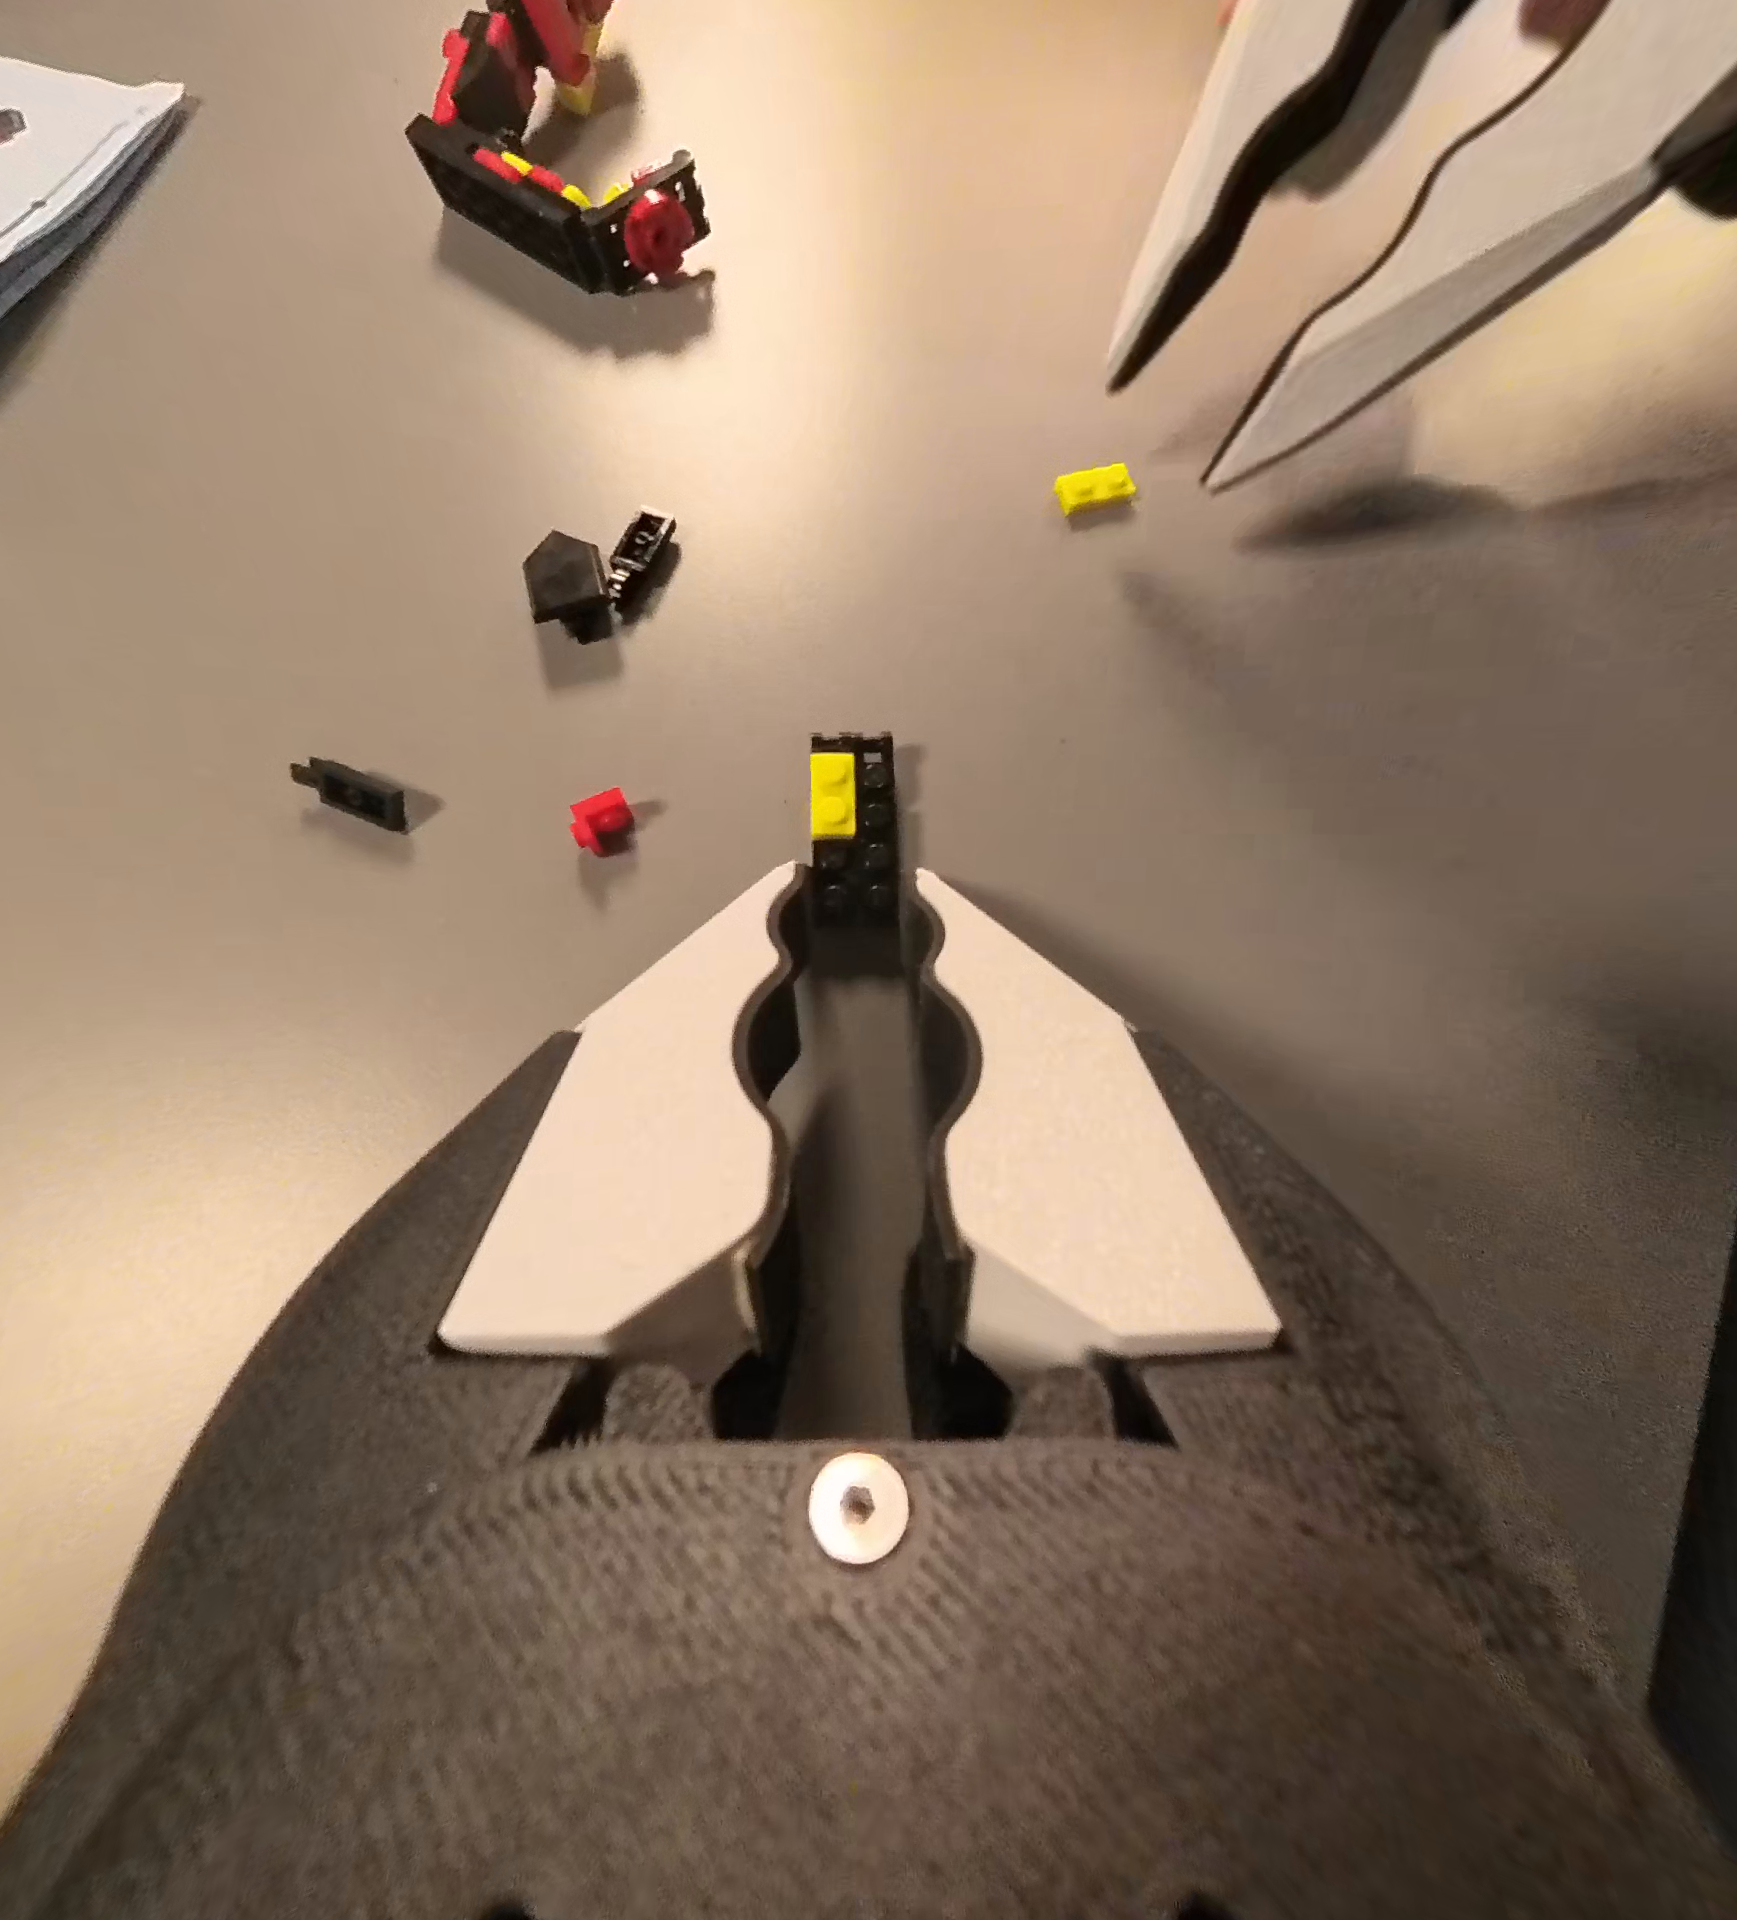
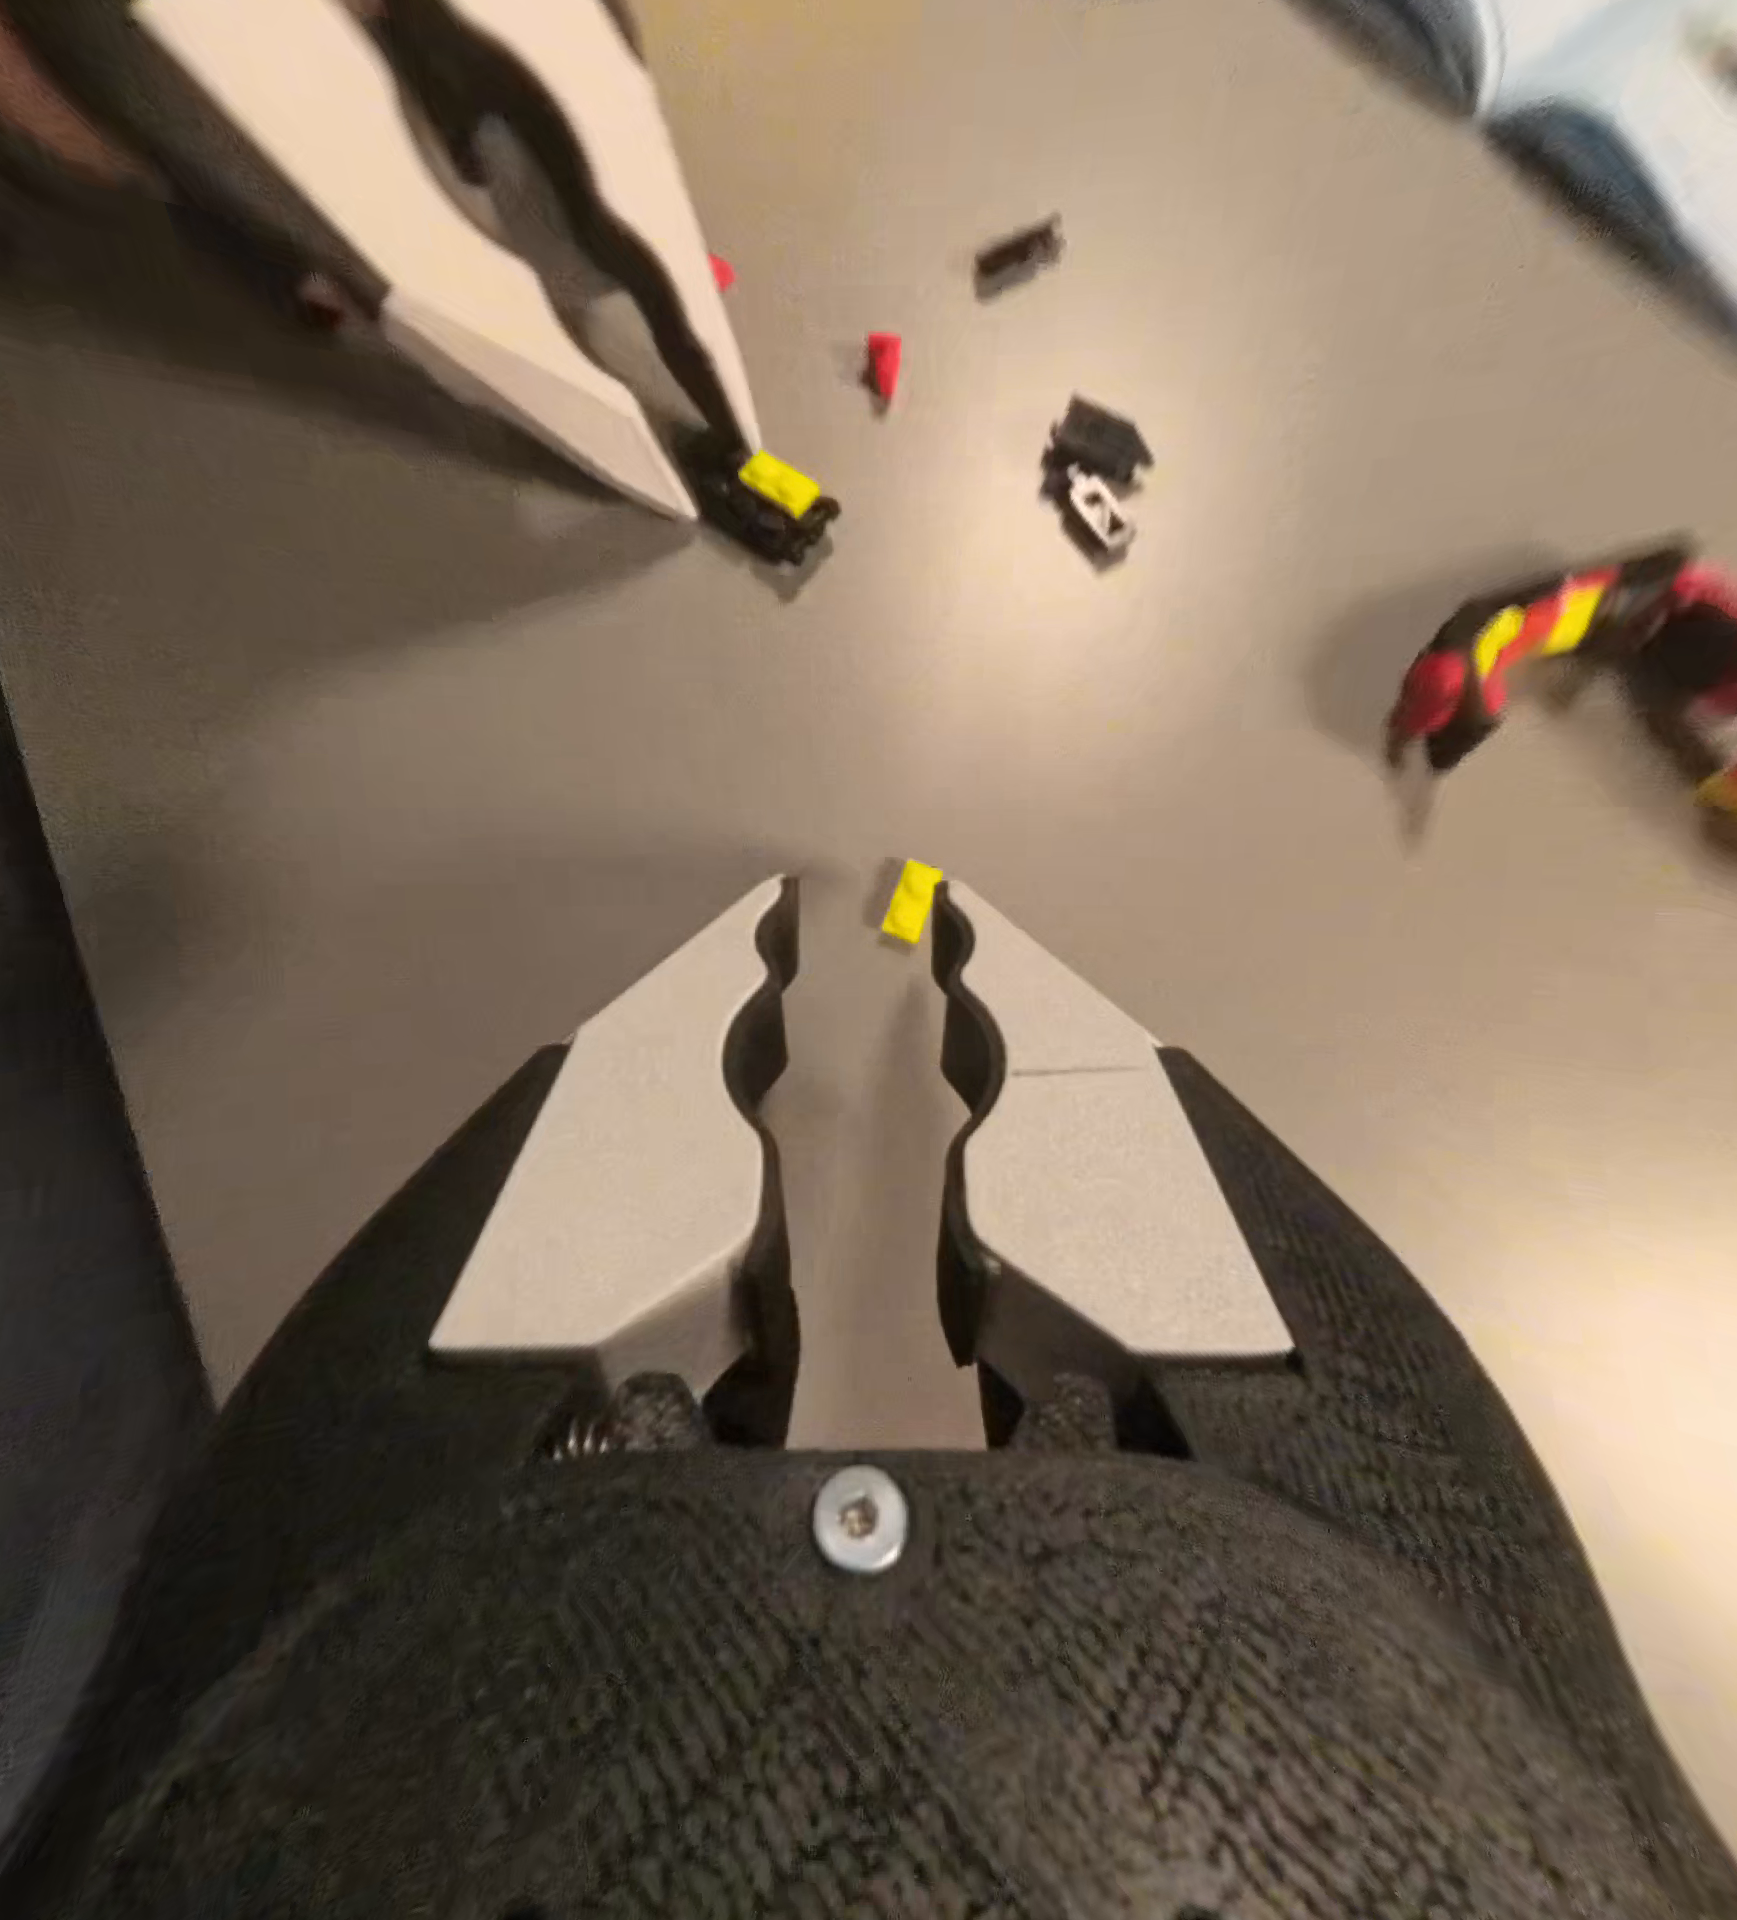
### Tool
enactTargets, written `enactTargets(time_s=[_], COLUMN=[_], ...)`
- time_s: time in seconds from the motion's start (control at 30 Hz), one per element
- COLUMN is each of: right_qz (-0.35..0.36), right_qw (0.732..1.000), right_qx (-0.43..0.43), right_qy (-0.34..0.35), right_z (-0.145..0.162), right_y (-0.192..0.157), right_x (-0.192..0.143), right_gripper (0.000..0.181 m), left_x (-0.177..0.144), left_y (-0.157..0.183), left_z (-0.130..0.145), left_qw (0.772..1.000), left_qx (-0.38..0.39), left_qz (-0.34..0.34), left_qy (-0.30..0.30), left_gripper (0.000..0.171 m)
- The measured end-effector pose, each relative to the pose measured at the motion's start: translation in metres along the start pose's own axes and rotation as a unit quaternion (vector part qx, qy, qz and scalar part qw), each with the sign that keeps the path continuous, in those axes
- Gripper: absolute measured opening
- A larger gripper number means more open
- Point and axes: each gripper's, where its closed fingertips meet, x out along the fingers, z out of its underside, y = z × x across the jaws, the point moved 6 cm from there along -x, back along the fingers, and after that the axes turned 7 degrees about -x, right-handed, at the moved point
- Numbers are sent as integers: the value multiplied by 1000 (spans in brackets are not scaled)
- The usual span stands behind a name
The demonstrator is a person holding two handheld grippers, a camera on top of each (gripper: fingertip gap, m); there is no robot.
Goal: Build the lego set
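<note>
My left gripper [image 1: 851, 883] is shut on a black plate [image 1: 864, 862] that carries a yellow piece [image 1: 833, 795] on its top; the same plate shows at the other gripper's tips in the right wrist view [image 2: 776, 514]. My right gripper [image 2: 864, 883] is open just above the table, with a loose yellow plate [image 2: 911, 902] lying between its tips, close to the right finger. In the left wrist view this yellow plate [image 1: 1095, 486] lies just left of the right gripper's tips [image 1: 1160, 431]. A partly built red, black and yellow model [image 1: 557, 177] lies at the far side.
Loose pieces lie on the grey table [image 1: 220, 520]: a black sloped piece with a black clip [image 1: 594, 571], a flat black piece [image 1: 355, 795], a small red piece [image 1: 602, 821]. An instruction booklet [image 1: 2, 197] lies at the far left. Dark fabric [image 2: 2, 1039] shows at the table's near edge.
</note>
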Motion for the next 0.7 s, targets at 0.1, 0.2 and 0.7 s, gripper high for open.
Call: enactTargets(time_s=[0.1, 0.2, 0.7], right_qz=[0, 28, -139], right_qw=[998, 998, 947], right_qx=[56, 47, -281], right_qy=[6, 0, 72], right_z=[12, 12, -53], right_y=[0, 4, -29], right_x=[11, 13, 9], right_gripper=[23, 13, 5], left_x=[0, 0, -10], left_y=[0, 0, 34], left_z=[0, 0, -14], left_qw=[1000, 1000, 986], left_qx=[0, 1, -2], left_qz=[1, 0, 168], left_qy=[0, 0, 14], left_gripper=[16, 16, 15])
